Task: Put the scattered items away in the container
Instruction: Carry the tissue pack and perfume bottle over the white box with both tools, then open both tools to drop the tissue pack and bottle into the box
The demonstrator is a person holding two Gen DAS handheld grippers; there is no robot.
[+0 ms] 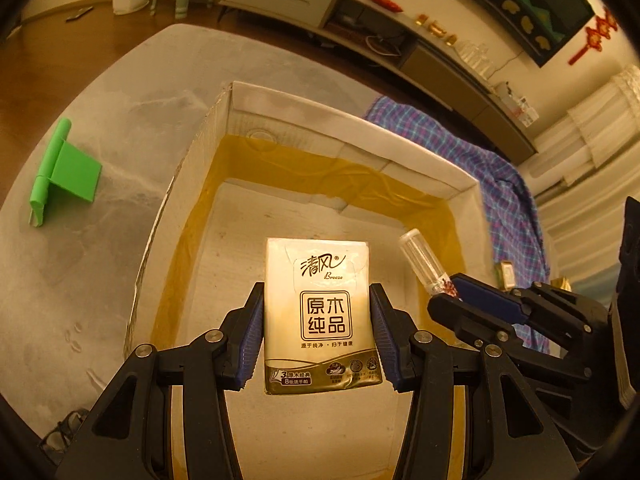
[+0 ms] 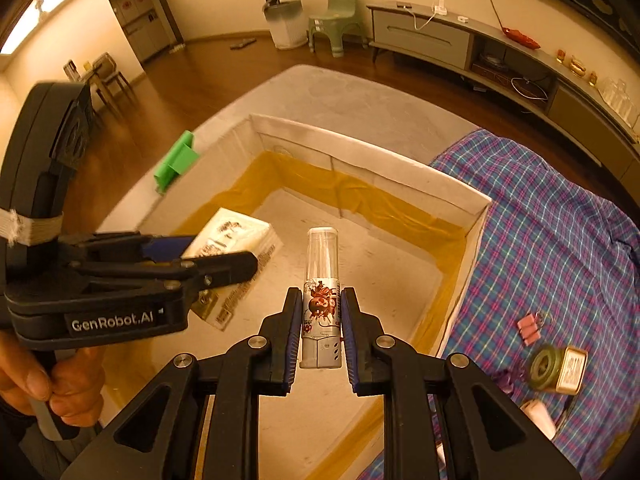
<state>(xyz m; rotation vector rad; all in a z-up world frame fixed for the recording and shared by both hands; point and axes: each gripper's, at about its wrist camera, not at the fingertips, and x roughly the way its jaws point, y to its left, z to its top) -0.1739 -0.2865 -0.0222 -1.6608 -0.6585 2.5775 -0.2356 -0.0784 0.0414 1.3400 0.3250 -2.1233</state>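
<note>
Left gripper (image 1: 317, 334): closed on a tissue pack (image 1: 320, 316), its pads pressing the two long sides about halfway down.
Right gripper (image 2: 321, 330): closed on a small spray bottle (image 2: 321, 300), pads clamped on the printed body, clear cap pointing away.
Where they are: both items hang over the open cardboard box (image 1: 420, 168), above its pale floor, not yet set down.
Tissue pack, handling: looks light and soft; the wrapper seems slick and would likely give under a hard squeeze, so the side hold looks right.
Spray bottle, handling: probably light, stiff and smooth; round, so it could twist or slip; better held by the body than the cap.
Still outside: a green plastic piece (image 1: 64, 172) on the grey mat; pink clips (image 2: 530, 328) and a small jar (image 2: 558, 368) on the checked cloth (image 2: 560, 240).
</note>
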